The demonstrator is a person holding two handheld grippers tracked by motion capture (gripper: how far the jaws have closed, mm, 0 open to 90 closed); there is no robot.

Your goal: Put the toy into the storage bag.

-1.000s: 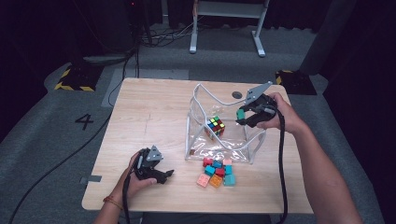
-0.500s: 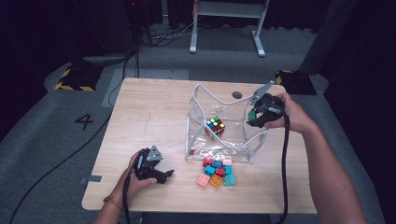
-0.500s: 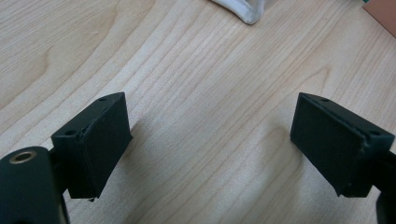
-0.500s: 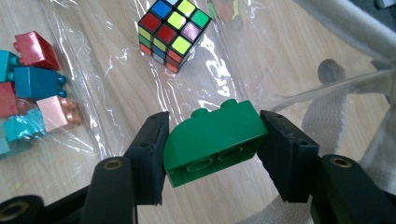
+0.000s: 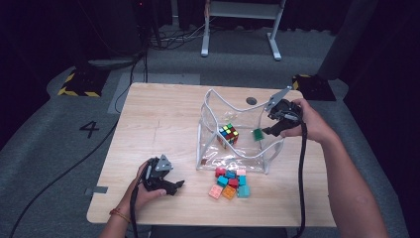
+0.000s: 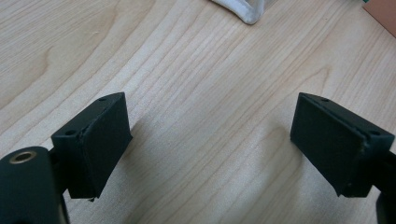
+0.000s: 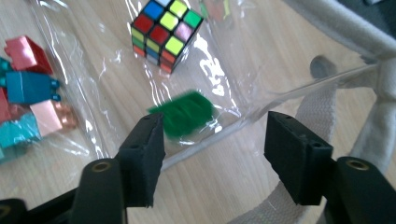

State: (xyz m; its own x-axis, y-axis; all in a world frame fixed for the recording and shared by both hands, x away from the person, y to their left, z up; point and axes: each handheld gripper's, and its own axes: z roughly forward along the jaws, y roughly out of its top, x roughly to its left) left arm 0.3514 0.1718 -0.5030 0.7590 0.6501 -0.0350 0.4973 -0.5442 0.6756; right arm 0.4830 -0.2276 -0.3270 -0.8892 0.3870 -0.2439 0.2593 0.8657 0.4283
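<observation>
Green brick dropping into the clear bag, both grippers empty.
Left gripper (image 5: pixel 171 186) idle on the table (image 5: pixel 158 124), jaws apart. Loose brick pile (image 5: pixel 229 178) sits just outside the clear bag (image 5: pixel 213 144); cube (image 5: pixel 228 134) inside. Green brick (image 7: pixel 184 113) blurred below the right gripper (image 7: pixel 212 154), whose jaws have just been opening, nothing between them. Bricks look light, rigid, slick: pinch the flat sides. Bag is floppy: grab the webbing rim.

Green brick (image 7: pixel 183 113), beyond and between the right gripper's parted jaws: blurred, studs and outline indistinct. Coloured bricks (image 7: pixel 25 98), left of the left jaw: cut off by the frame edge and veiled by glare on the clear bag (image 7: pixel 224 60). Whether the green brick touches anything cannot be told.
</observation>
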